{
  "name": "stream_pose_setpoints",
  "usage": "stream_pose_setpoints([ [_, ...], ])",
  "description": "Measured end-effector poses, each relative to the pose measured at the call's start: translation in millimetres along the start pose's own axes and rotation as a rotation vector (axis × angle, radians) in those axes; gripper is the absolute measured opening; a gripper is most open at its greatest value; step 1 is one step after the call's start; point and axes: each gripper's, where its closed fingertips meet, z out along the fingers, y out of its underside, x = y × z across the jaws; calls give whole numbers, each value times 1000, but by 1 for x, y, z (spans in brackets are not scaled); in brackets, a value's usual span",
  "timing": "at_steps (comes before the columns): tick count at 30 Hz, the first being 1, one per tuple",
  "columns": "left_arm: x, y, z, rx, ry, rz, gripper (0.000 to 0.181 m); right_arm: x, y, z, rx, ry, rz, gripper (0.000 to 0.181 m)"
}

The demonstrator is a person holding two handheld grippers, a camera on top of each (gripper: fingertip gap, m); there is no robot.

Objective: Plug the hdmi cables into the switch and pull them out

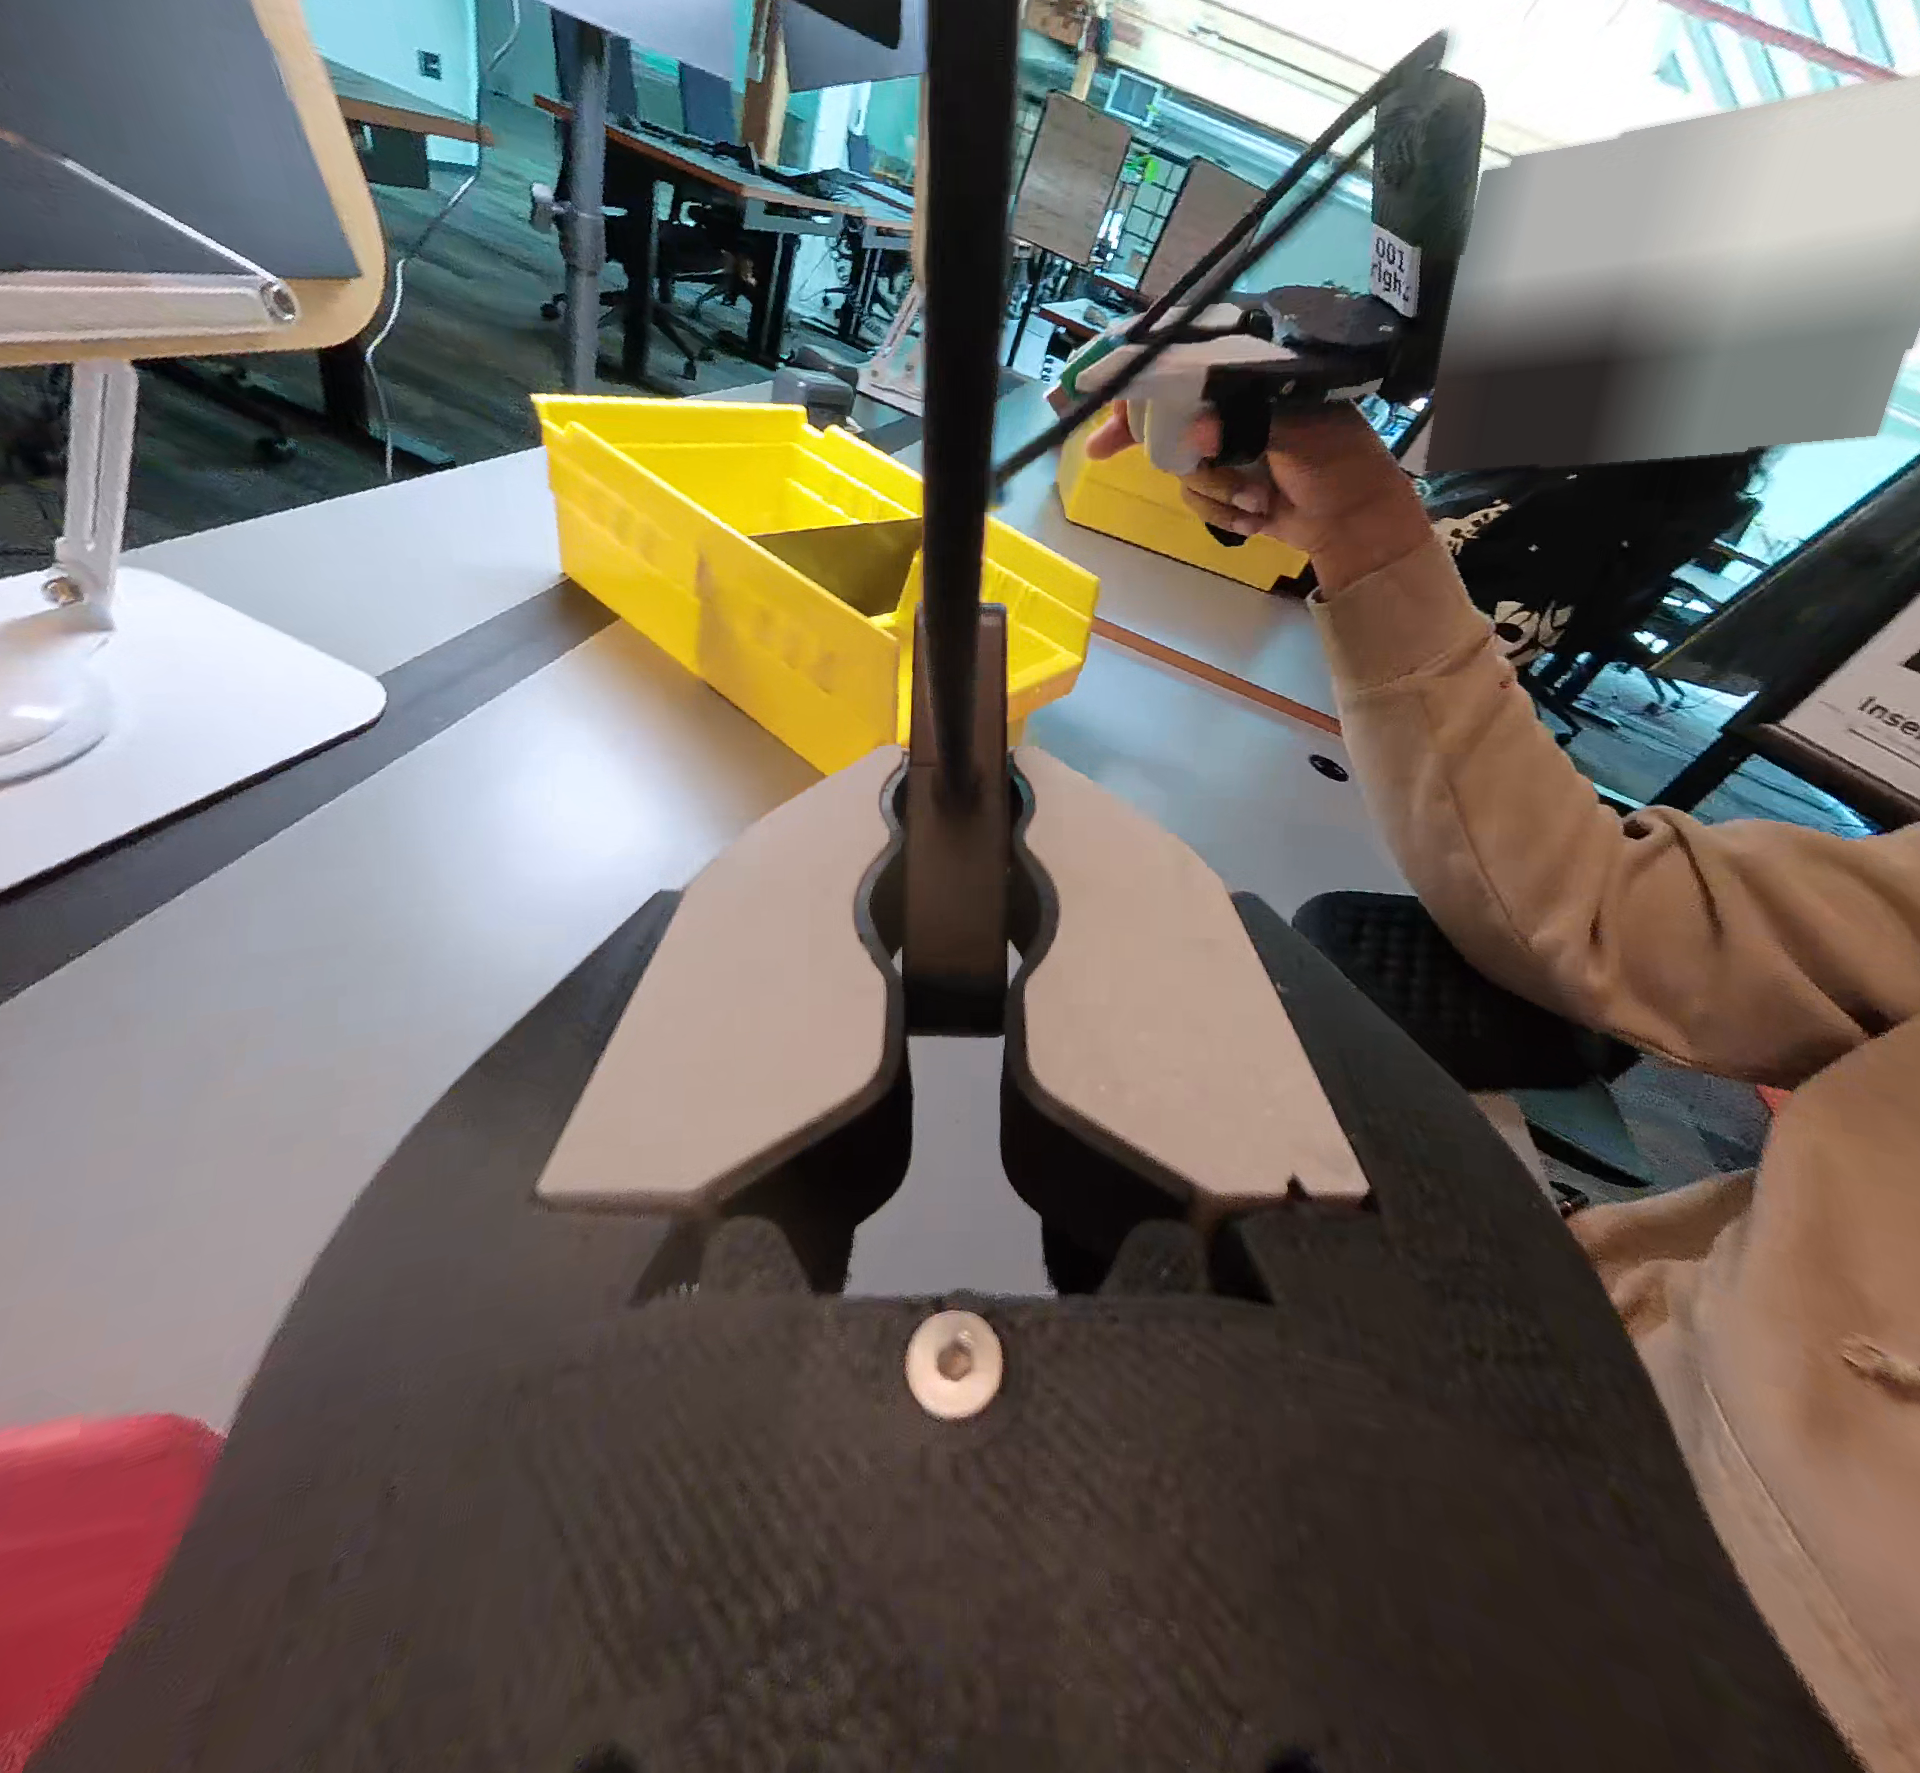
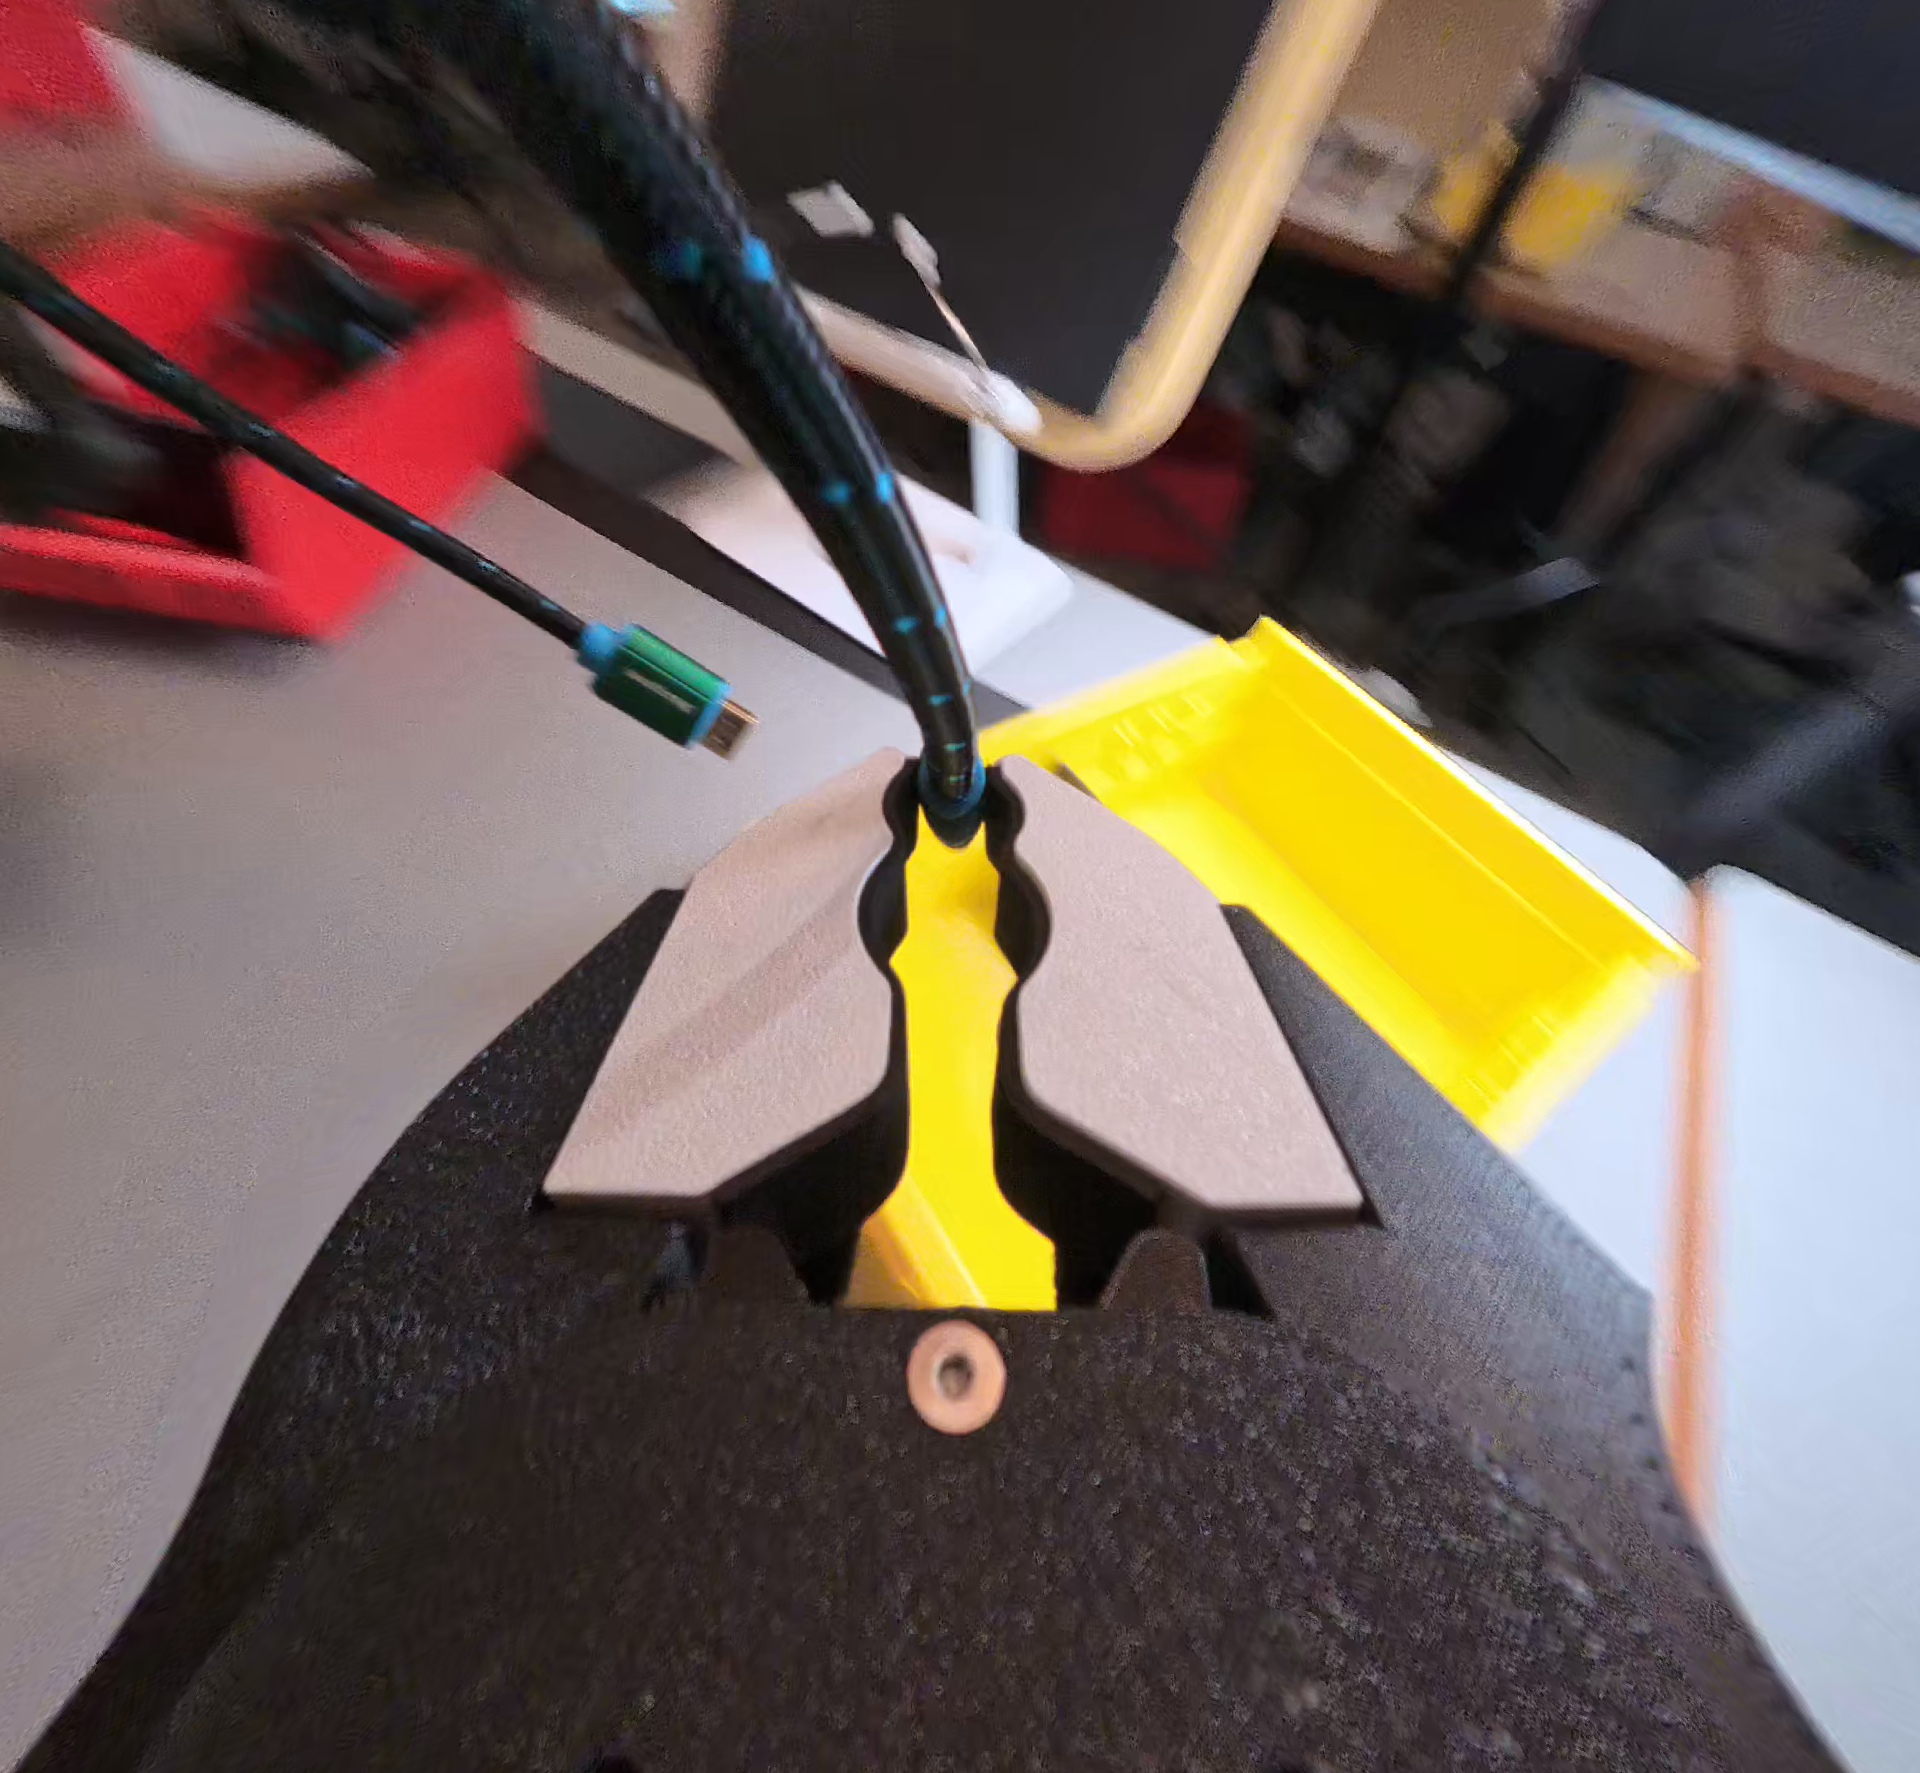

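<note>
In the left wrist view my left gripper (image 1: 956, 783) is shut on a dark grey HDMI plug (image 1: 956, 902). Its black cable (image 1: 954, 269) rises straight up out of view. In the right wrist view my right gripper (image 2: 951, 783) is shut at its tips on a black braided cable with blue flecks (image 2: 831, 435). That cable's green plug (image 2: 665, 689) hangs free above the table to the left. The right gripper (image 1: 1086, 378) also shows in the left wrist view, held high by a hand (image 1: 1299, 497). I cannot make out the switch for certain.
A yellow bin (image 1: 665, 518) holding a dark flat piece (image 1: 842, 560) stands ahead; it also shows under the right gripper (image 2: 1455, 954). A second yellow bin (image 1: 1153, 508) is behind. A red bin (image 2: 395, 466) and a screen on a white stand (image 1: 187, 715) are left. There is about 30 cm between the tips of the two grippers.
</note>
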Motion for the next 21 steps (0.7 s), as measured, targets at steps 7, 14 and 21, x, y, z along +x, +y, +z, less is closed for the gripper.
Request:
stream_pose_setpoints([
  [7,-6,-5,-5,40,-22,-48,14,80,82,-20,-470,449,-68,12],
  [14,-8,-3,-6,33,-32,-63,14,72,116,3,-657,451,-174,20],
  [21,-3,0,-3,-4,-21,-37,14,76,73,-4,-407,492,-94,39],
])
